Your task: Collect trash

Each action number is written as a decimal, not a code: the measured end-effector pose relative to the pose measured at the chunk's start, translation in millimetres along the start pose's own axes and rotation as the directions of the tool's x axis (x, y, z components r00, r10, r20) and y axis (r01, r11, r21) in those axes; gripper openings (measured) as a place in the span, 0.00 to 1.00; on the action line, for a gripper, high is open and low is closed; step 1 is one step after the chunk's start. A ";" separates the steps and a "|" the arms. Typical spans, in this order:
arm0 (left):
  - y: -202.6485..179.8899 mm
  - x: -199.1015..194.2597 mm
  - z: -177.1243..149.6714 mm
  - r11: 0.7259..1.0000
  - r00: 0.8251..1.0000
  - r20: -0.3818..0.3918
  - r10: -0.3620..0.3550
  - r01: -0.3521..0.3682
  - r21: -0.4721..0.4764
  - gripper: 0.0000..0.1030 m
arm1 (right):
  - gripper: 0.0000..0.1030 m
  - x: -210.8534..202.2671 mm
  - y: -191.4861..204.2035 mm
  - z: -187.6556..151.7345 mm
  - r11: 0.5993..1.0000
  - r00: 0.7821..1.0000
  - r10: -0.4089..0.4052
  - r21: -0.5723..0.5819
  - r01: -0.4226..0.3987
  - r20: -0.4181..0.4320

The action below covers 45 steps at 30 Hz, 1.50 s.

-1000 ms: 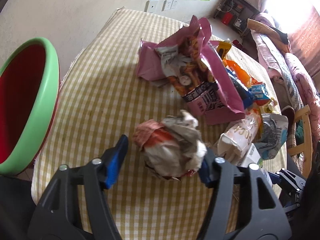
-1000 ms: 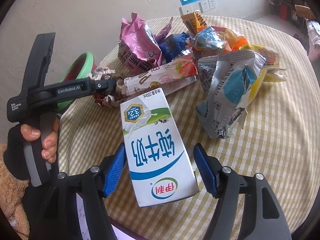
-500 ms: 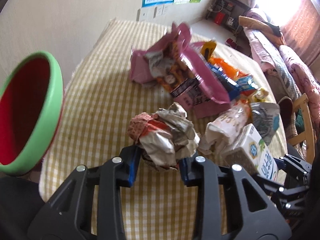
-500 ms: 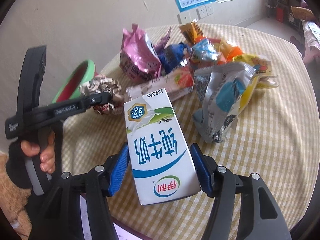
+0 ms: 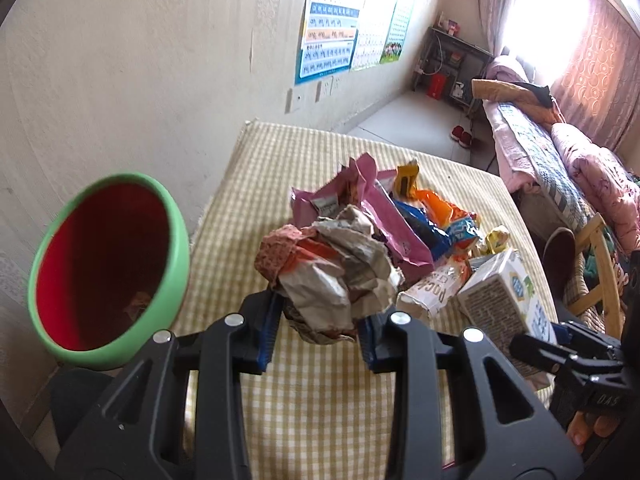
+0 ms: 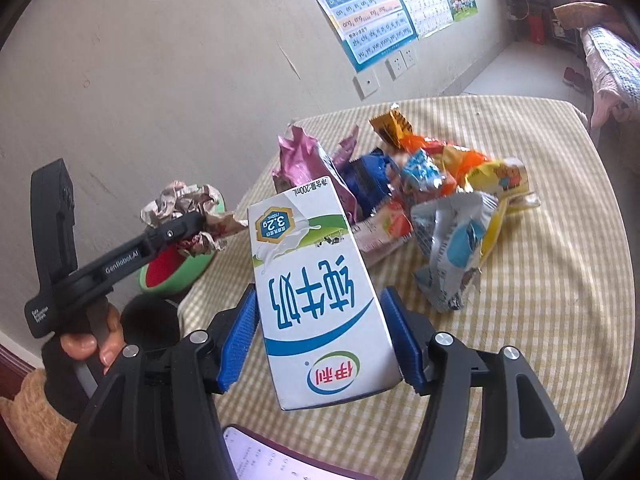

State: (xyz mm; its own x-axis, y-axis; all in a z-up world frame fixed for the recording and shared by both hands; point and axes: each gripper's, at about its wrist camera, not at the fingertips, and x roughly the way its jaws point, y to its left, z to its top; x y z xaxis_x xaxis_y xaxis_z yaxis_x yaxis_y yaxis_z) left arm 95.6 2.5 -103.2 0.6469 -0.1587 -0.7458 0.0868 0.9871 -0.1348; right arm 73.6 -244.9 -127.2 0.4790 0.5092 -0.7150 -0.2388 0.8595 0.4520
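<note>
My left gripper (image 5: 318, 330) is shut on a crumpled paper wrapper (image 5: 332, 276), held above the checked tablecloth (image 5: 320, 400). The same wrapper (image 6: 184, 208) shows in the right wrist view, pinched in the left gripper (image 6: 188, 228) over the bin. My right gripper (image 6: 320, 340) is shut on a white and blue milk carton (image 6: 320, 300), lifted off the table; the carton (image 5: 500, 300) also appears at the right of the left wrist view. A green bin with a red inside (image 5: 108, 268) stands to the left of the table.
A heap of snack wrappers (image 6: 420, 188) lies mid-table: a pink bag (image 5: 384, 216), blue and orange packets, a silver-blue bag (image 6: 456, 248). A wall runs along the far table edge. A bed (image 5: 560, 152) and wooden chair (image 5: 600, 264) stand to the right. A phone (image 6: 264, 460) lies below the right gripper.
Both grippers closed on their items and rose: the left squeezed the crumpled wrapper and lifted it, the right clamped the milk carton and lifted it off the table.
</note>
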 end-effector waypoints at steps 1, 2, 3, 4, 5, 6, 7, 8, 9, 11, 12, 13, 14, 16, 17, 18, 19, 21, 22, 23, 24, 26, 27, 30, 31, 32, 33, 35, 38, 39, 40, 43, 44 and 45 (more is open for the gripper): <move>1.8 -2.2 -0.3 1.000 1.000 0.004 0.001 -0.001 0.001 0.31 | 0.58 -0.2 3.1 2.3 1.000 1.000 0.001 0.001 -0.001 0.003; 2.6 -3.4 -0.2 1.000 1.000 0.007 0.003 -0.003 0.000 0.31 | 0.58 0.2 5.6 4.6 1.000 1.000 0.002 0.004 -0.002 0.004; 4.9 -5.5 -1.5 1.000 1.000 0.010 0.004 -0.004 -0.002 0.31 | 0.58 0.8 7.4 6.2 1.000 1.000 0.005 0.008 -0.005 0.004; 9.1 -7.2 -3.6 1.000 1.000 0.012 0.004 -0.004 -0.010 0.31 | 0.58 1.9 9.6 8.0 1.000 1.000 0.008 0.014 -0.008 0.003; 11.7 -7.6 -4.4 1.000 1.000 0.012 0.002 -0.002 -0.017 0.31 | 0.58 3.4 11.7 8.9 1.000 1.000 0.009 0.019 -0.009 0.001; 14.8 -8.1 -4.9 1.000 1.000 0.010 0.001 -0.001 -0.026 0.31 | 0.58 4.9 14.2 10.3 1.000 1.000 0.012 0.025 -0.012 -0.001; 18.2 -8.0 -5.7 0.999 1.000 0.008 0.002 -0.002 -0.032 0.31 | 0.58 6.3 16.1 11.7 0.999 1.000 0.014 0.032 -0.014 0.000; 20.0 -7.9 -6.5 0.999 1.000 0.009 0.008 -0.007 -0.032 0.31 | 0.58 7.7 18.4 13.1 0.999 1.000 0.015 0.037 -0.015 0.002; 21.0 -8.4 -7.0 0.999 1.000 0.011 0.011 -0.010 -0.030 0.31 | 0.58 8.5 21.2 14.5 0.999 1.000 0.016 0.042 -0.016 0.006; 21.3 -9.2 -7.9 1.000 1.000 0.017 0.007 -0.007 -0.027 0.31 | 0.58 8.3 26.9 14.5 0.999 1.000 0.014 0.043 -0.015 0.014; 21.5 -9.3 -8.3 1.000 1.000 0.018 0.003 -0.003 -0.027 0.31 | 0.58 8.7 31.1 15.1 0.999 1.000 0.013 0.040 -0.014 0.014; 22.1 -9.6 -8.4 1.000 1.000 0.021 -0.001 0.001 -0.028 0.31 | 0.58 9.1 33.0 14.9 0.999 1.000 0.013 0.037 -0.013 0.015; 22.8 -9.8 -8.5 1.000 1.000 0.022 -0.003 0.004 -0.030 0.31 | 0.58 9.5 36.2 15.0 0.999 1.000 0.013 0.033 -0.013 0.015; 23.4 -9.9 -7.8 0.999 1.000 0.025 -0.005 0.006 -0.036 0.31 | 0.58 11.6 41.7 15.9 1.000 1.000 0.014 0.025 -0.015 0.016; 24.5 -10.2 -7.8 0.999 1.000 0.028 -0.005 0.006 -0.038 0.31 | 0.58 12.6 43.0 16.3 1.000 1.000 0.016 0.021 -0.016 0.014; 25.7 -10.4 -7.7 0.999 1.000 0.029 -0.004 0.005 -0.040 0.31 | 0.58 13.1 44.6 16.8 1.000 1.000 0.018 0.018 -0.018 0.013; 27.1 -10.4 -7.7 0.999 1.000 0.030 -0.004 0.005 -0.040 0.31 | 0.58 13.7 45.7 16.7 1.000 1.000 0.020 0.016 -0.020 0.010; 29.9 -10.3 -7.5 0.999 1.000 0.029 0.000 0.001 -0.047 0.31 | 0.58 16.0 47.9 17.3 1.000 1.000 0.024 0.015 -0.024 0.007; 32.0 -10.0 -7.5 0.999 1.000 0.028 0.003 -0.002 -0.052 0.31 | 0.58 16.2 48.2 17.5 1.000 1.000 0.026 0.014 -0.026 0.006; 33.1 -10.3 -7.6 0.998 1.000 0.028 0.006 -0.004 -0.056 0.31 | 0.58 15.9 49.0 17.0 1.000 1.000 0.028 0.013 -0.028 0.005; 34.8 -11.1 -8.1 0.998 1.000 0.028 0.009 -0.007 -0.061 0.31 | 0.58 16.8 50.2 17.5 0.999 1.000 0.030 0.012 -0.030 0.003; 36.9 -11.1 -7.6 0.998 1.000 0.028 0.012 -0.010 -0.068 0.31 | 0.58 16.7 51.1 17.5 0.999 0.999 0.033 0.009 -0.033 0.003; 37.8 -11.4 -7.6 0.997 0.999 0.029 0.013 -0.011 -0.070 0.31 | 0.58 16.4 53.2 16.6 0.999 0.999 0.035 0.006 -0.035 0.002; 40.4 -12.8 -7.1 0.997 0.999 0.033 0.014 -0.012 -0.073 0.31 | 0.58 18.5 56.2 17.7 0.999 0.999 0.039 0.000 -0.039 -0.002; 41.1 -13.4 -6.8 0.997 0.999 0.034 0.015 -0.013 -0.074 0.31 | 0.58 20.5 57.0 18.3 0.999 0.999 0.040 -0.003 -0.040 -0.003; 41.7 -13.8 -6.2 0.997 0.999 0.036 0.016 -0.013 -0.074 0.31 | 0.58 21.3 58.5 18.4 0.999 0.999 0.042 -0.006 -0.042 -0.004; 42.1 -14.3 -6.1 0.997 0.999 0.037 0.016 -0.013 -0.074 0.31 | 0.58 22.9 59.3 19.3 0.999 0.999 0.043 -0.008 -0.043 -0.005; 43.7 -15.6 -5.7 0.997 0.999 0.042 0.018 -0.015 -0.077 0.31 | 0.58 25.7 61.3 20.5 0.999 0.999 0.045 -0.014 -0.045 -0.008; 46.3 -16.7 -5.7 0.996 0.999 0.046 0.021 -0.017 -0.084 0.31 | 0.58 28.8 66.4 22.9 0.998 0.999 0.049 -0.025 -0.049 -0.010; 47.4 -16.8 -5.3 0.996 0.999 0.047 0.022 -0.018 -0.087 0.31 | 0.58 30.0 68.6 23.7 0.998 0.999 0.051 -0.031 -0.052 -0.011; 48.8 -17.2 -5.1 0.996 0.999 0.049 0.023 -0.019 -0.090 0.31 | 0.58 31.1 70.3 24.5 0.998 0.999 0.053 -0.034 -0.053 -0.012; 53.5 -18.7 -5.3 0.994 0.998 0.052 0.027 -0.022 -0.103 0.31 | 0.58 34.3 75.6 25.1 0.997 0.998 0.059 -0.049 -0.060 -0.019; 55.6 -19.4 -5.1 0.994 0.998 0.054 0.028 -0.022 -0.108 0.31 | 0.58 36.0 77.6 25.3 0.997 0.998 0.060 -0.054 -0.061 -0.022; 57.3 -19.9 -5.1 0.993 0.998 0.055 0.029 -0.023 -0.113 0.31 | 0.58 37.4 79.6 25.8 0.996 0.998 0.061 -0.058 -0.062 -0.025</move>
State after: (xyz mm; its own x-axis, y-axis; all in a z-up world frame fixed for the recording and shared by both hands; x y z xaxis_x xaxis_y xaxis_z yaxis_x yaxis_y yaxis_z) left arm 83.8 62.1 -99.4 0.6902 -0.1283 -0.7121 -0.0139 0.9816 -0.1903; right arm 94.3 -158.6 -104.3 0.4424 0.5616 -0.6993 -0.3169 0.8273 0.4639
